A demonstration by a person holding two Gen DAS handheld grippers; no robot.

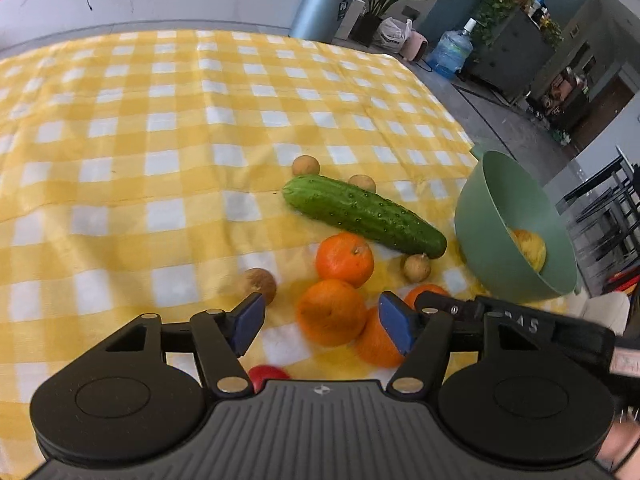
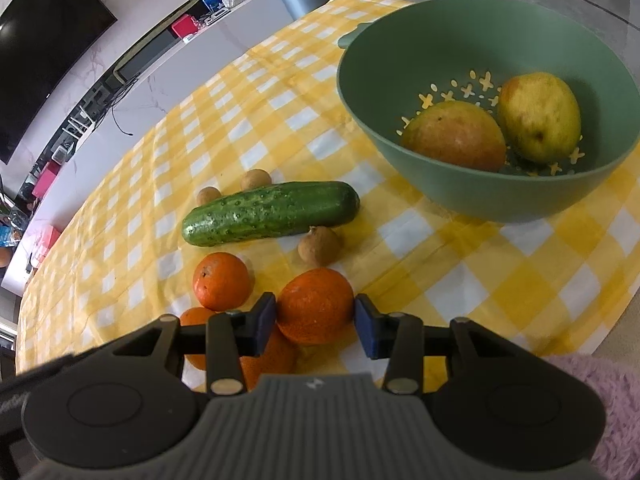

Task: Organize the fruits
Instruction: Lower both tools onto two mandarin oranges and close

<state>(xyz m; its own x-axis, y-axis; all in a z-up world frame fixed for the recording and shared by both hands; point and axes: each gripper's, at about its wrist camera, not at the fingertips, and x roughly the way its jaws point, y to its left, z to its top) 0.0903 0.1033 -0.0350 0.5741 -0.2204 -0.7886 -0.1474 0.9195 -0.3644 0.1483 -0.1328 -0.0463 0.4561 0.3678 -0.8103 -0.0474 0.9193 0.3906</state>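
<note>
Blue fingers of the right gripper [image 2: 315, 322] clamp an orange [image 2: 315, 306] on the checked cloth [image 2: 460, 280]; the left gripper [image 1: 322, 322] gapes around another orange [image 1: 331, 312]. Two mangoes [image 2: 454, 136] sit in the green bowl [image 2: 400, 60].

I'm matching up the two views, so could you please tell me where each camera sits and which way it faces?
Left wrist: on the left hand-held gripper, looking down across the checked cloth; jaws open around an orange.
Right wrist: on the right hand-held gripper, facing the green bowl; pads on an orange; a pink sleeve shows.
Shared: cucumber, bowl, oranges.
</note>
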